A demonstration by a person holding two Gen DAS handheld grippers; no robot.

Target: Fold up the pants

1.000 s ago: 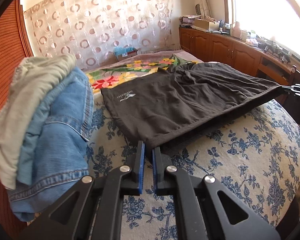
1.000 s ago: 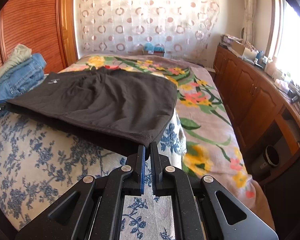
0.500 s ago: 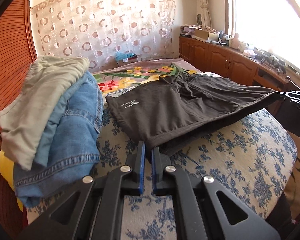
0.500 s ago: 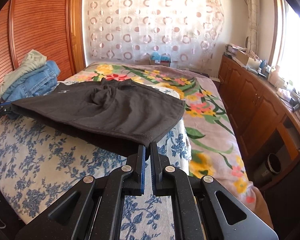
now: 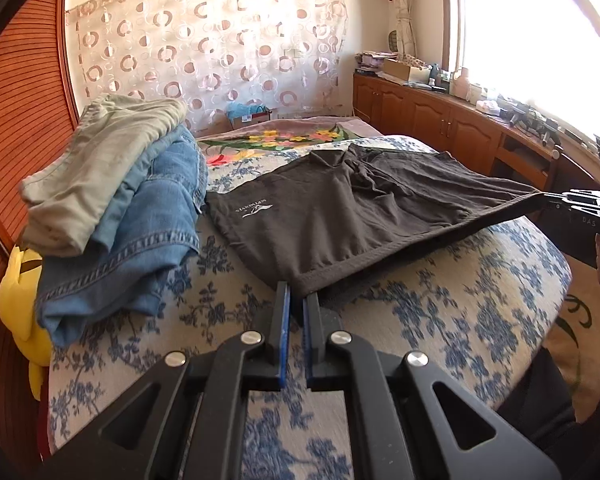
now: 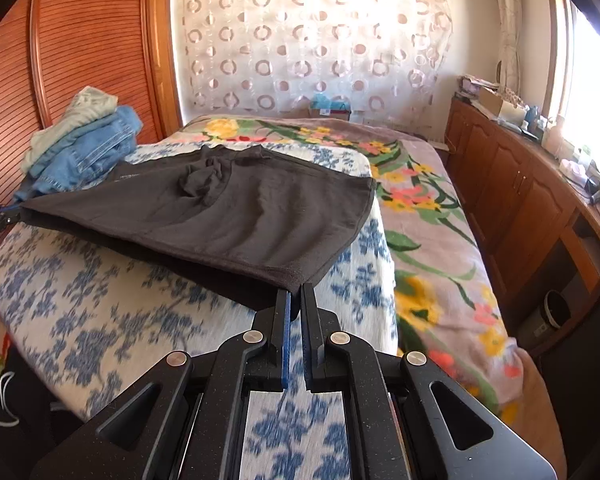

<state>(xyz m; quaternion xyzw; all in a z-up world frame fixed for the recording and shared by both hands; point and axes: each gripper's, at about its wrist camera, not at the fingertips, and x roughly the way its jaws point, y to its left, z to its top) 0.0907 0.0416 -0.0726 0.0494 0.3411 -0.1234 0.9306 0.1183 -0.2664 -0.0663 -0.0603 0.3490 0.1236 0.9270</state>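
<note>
Hidden: underside of black pants [image 5: 360,216], lower layer shadowed.
Long axis: hem stretched gripper to gripper.
Left gripper [image 5: 295,294]: clamped on hem corner.
Right gripper [image 6: 294,294]: clamped on opposite corner.

A home bedroom: bed [image 6: 428,216] with floral blanket, patterned curtain [image 6: 312,40], wooden cabinets [image 6: 512,184].

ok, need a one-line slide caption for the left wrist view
Left gripper and right gripper pinch opposite corners of dark shorts, stretching the near hem above the bed, beside a clothes stack.
</note>
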